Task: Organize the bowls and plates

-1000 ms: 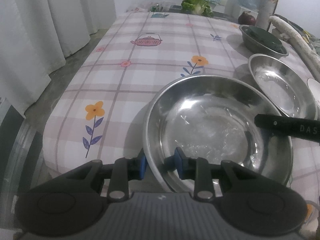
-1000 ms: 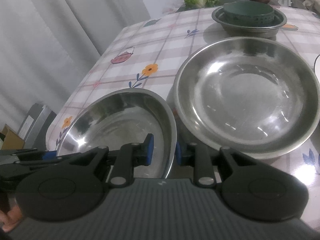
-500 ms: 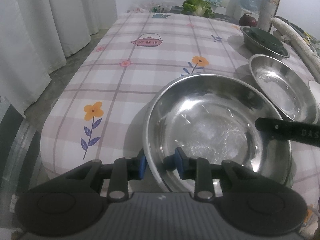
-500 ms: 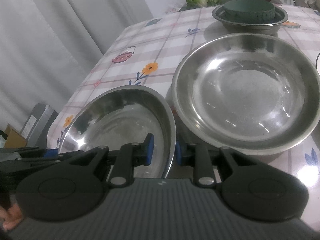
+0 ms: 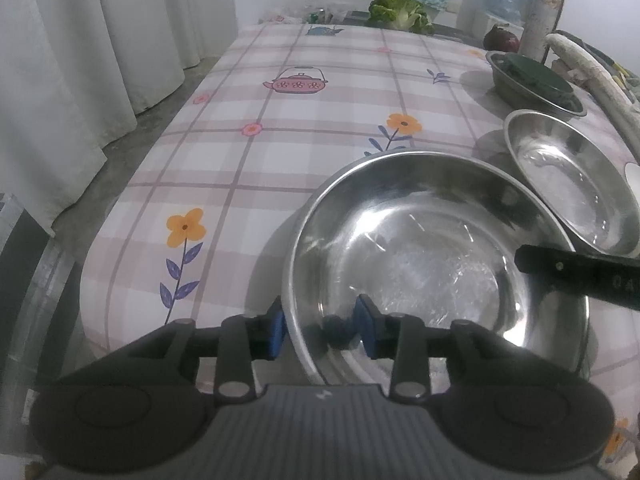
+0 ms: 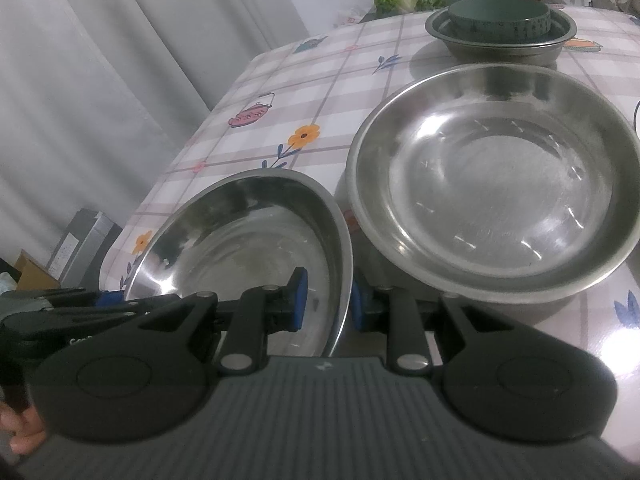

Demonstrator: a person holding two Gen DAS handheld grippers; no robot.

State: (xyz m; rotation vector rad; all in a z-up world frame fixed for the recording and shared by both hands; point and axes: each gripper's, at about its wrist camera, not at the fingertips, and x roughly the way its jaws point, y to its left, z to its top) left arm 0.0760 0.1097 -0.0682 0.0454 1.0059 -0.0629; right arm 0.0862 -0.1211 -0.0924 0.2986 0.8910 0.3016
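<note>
Near steel bowl (image 5: 436, 264) sits at the front corner of the table (image 5: 280, 140), caught between two claws on opposite sides of its rim. Left claw (image 5: 320, 326) straddles the rim at the bowl's 7 o'clock: one blue pad outside the wall, the other inside over the basin, jaws narrowed, outer pad touching metal; whether the inner pad presses I cannot tell. Right claw (image 6: 325, 300) straddles the rim at about 3 o'clock in the left wrist view, one pad inside, one outside, gap small, wall between them; contact looks close but full clamping is not certain. Likely reason for the double hold: a wide, slick, shallow bowl tips from a single rim pinch, so two opposed grips keep it level for a lift. Second steel bowl (image 6: 496, 196), larger-looking, stands just beside at 1 o'clock in the right wrist view, apart by a narrow strip of cloth; judged to be the nesting target. Farther off at 12 o'clock a green bowl (image 6: 498, 18) already rests inside a grey metal dish (image 6: 500, 42). Both claws come in low and nearly level with the table, fingers pointing across the rim. A fingertip shows at the lower left of the right wrist view.
</note>
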